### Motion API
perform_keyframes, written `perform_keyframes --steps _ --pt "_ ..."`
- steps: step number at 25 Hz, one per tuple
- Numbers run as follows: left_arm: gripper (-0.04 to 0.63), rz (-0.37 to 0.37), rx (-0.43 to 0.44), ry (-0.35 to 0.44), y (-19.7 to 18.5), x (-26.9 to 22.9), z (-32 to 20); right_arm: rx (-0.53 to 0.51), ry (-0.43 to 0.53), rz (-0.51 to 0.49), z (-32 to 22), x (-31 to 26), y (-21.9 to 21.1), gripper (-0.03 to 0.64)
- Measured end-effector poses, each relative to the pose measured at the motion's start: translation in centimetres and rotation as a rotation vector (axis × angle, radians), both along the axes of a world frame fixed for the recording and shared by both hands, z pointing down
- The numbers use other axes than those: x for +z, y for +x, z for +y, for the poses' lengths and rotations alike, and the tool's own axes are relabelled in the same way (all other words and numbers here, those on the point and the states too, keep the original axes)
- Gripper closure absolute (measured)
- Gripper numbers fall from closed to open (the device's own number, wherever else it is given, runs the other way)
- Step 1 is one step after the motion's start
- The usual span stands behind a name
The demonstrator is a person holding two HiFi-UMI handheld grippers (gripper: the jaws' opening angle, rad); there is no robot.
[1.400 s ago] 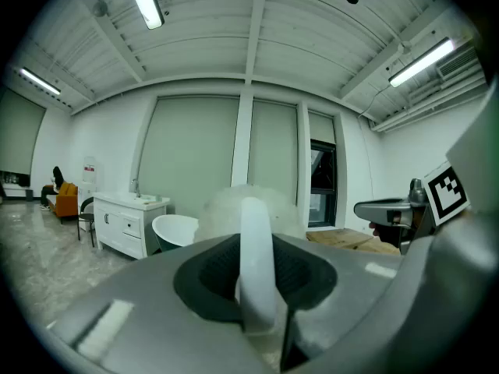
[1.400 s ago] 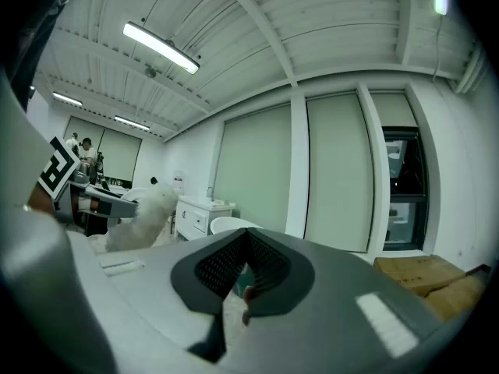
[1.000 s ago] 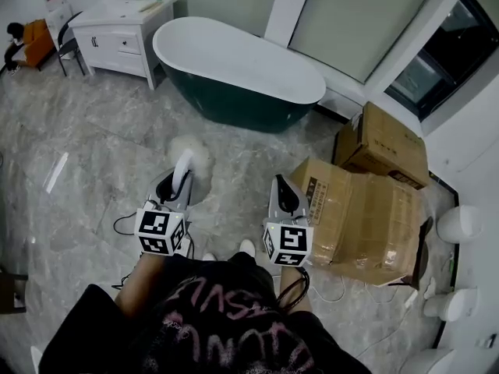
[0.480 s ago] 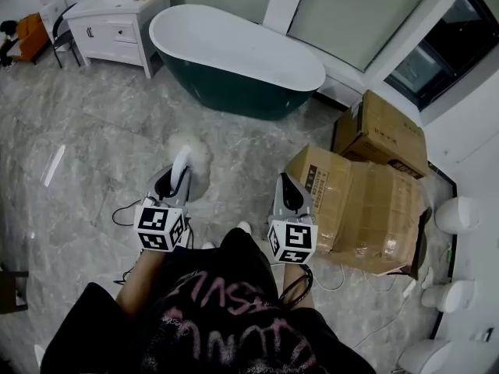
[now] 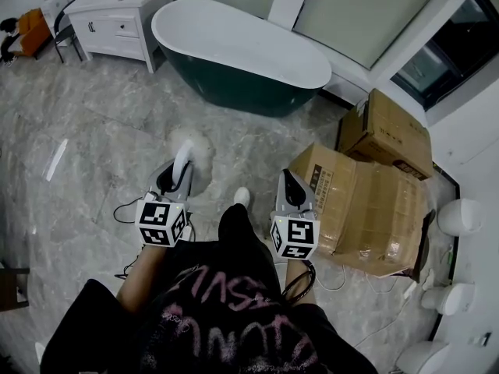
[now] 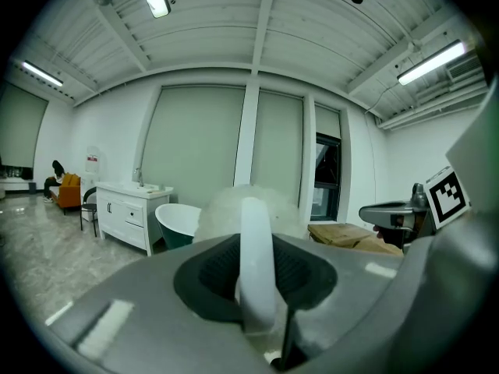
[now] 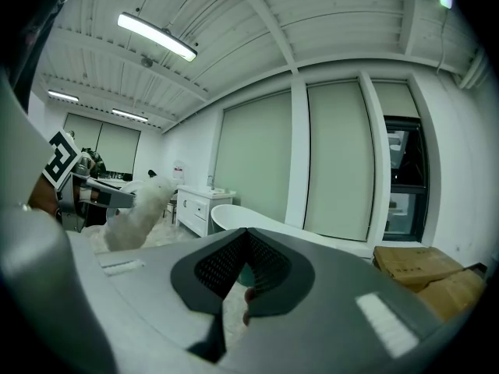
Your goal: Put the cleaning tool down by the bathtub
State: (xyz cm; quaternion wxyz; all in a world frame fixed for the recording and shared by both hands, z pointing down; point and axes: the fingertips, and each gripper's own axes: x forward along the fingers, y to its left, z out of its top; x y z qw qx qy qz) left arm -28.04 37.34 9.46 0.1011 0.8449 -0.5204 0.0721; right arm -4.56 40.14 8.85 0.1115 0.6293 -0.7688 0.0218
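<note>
The cleaning tool is a white duster with a fluffy head (image 5: 196, 146) and a white handle (image 5: 182, 166). My left gripper (image 5: 176, 176) is shut on that handle, and the head points forward over the marble floor. In the left gripper view the handle (image 6: 256, 263) sits between the dark pads with the fluffy head (image 6: 234, 207) beyond it. The dark green bathtub (image 5: 242, 53) with a white rim stands ahead, apart from the tool; it also shows as the bathtub (image 7: 257, 220). My right gripper (image 5: 290, 187) is shut with nothing in it.
Two cardboard boxes (image 5: 366, 205) (image 5: 390, 135) lie close on the right. A white vanity cabinet (image 5: 117, 22) stands left of the tub. Cables (image 5: 125, 209) trail on the floor near my left side. White fixtures (image 5: 460, 218) line the right wall.
The person has stepped forward: a dark-trousered leg and white shoe now show between the grippers. Both grippers hold about the same pose, and the duster stays gripped.
</note>
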Motion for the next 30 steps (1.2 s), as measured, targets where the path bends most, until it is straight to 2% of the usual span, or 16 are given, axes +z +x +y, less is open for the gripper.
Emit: perform_keyframes --steps 9,14,24,30 --pt "0.506 -0.02 -0.023 -0.016 0.5 1.1 -5.1 -0.033 -0.021 0.0 -5.9 1.5 0.2 0.603" --pt "0.506 -0.084 -0.006 -0.007 2.0 1.5 -8.6 -0.028 -0.042 -0.001 -9.8 2.2 2.1 0.603" --pt "0.506 -0.116 -0.004 -0.081 3.6 3.9 -16.7 -0.027 -0.087 0.012 -18.3 4.2 4.8 0.603" --pt "0.506 -0.133 -0.021 -0.138 4.9 5.3 -21.6 -0.064 -0.129 0.008 -24.3 5.5 5.9 0.603"
